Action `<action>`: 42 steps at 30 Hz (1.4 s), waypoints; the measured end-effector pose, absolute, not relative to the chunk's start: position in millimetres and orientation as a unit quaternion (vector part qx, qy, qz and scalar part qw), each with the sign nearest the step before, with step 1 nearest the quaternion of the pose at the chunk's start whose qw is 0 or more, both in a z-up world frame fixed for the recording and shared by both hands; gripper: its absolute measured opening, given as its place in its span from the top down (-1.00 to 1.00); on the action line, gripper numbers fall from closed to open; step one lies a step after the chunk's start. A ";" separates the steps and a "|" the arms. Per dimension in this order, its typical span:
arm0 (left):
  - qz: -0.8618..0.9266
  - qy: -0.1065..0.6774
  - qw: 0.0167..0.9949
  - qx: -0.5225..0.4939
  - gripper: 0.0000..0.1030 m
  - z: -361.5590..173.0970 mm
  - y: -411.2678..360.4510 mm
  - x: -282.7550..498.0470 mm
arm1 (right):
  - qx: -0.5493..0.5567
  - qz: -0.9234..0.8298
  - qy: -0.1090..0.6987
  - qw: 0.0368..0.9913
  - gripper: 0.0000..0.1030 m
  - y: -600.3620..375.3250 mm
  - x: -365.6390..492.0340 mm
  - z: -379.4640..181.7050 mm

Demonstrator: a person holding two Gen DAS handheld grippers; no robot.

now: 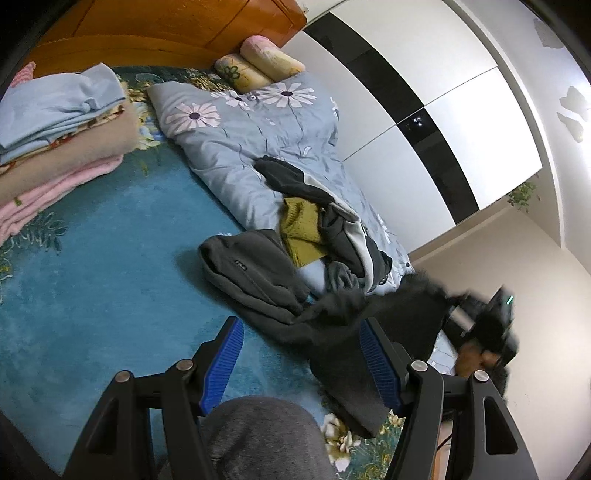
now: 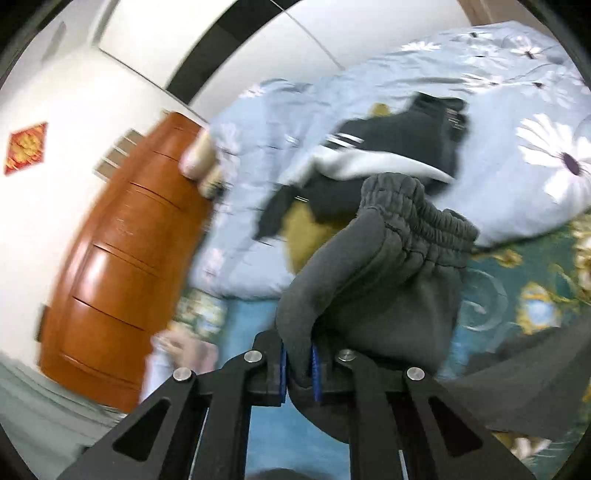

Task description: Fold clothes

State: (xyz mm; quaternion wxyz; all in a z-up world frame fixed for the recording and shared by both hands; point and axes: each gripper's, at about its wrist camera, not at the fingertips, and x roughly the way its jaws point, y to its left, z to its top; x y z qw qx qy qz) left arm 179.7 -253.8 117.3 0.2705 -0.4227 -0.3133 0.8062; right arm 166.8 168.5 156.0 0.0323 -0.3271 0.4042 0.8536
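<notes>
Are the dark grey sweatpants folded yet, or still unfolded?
Unfolded. The dark grey sweatpants hang bunched from the shut right hand-held gripper, elastic waistband crumpled, while the rest trails loosely over the blue bedspread.

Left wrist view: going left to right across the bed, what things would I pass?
Stack of folded blankets → flowered quilt → mustard-yellow garment → right gripper, blurred, holding dark grey clothing.

Dk grey sweatpants [image 2: 388, 266]; blue-grey quilt [image 1: 258, 140] w/ white daisies; teal floral bedspread [image 1: 110, 240]; mustard top [image 1: 299, 229]; orange-brown headboard [image 1: 166, 29].
</notes>
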 end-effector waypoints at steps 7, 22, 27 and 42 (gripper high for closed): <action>0.799 -0.312 0.285 -0.428 -0.35 117.0 -233.4 179.2 | -0.261 0.867 0.422 -0.039 0.81 125.9 120.5 245.0; 0.773 -0.249 0.355 -0.463 -0.37 109.9 -133.7 182.7 | -0.180 0.929 0.315 0.076 0.82 151.0 146.9 355.8; 0.764 -0.246 0.378 -0.461 -0.37 112.9 -116.0 183.9 | -0.205 0.932 0.281 0.101 0.81 141.8 132.3 374.9; 0.797 -0.287 0.344 -0.406 -0.37 136.7 -198.6 172.7 | -0.135 0.948 0.239 0.159 0.82 58.3 97.0 506.6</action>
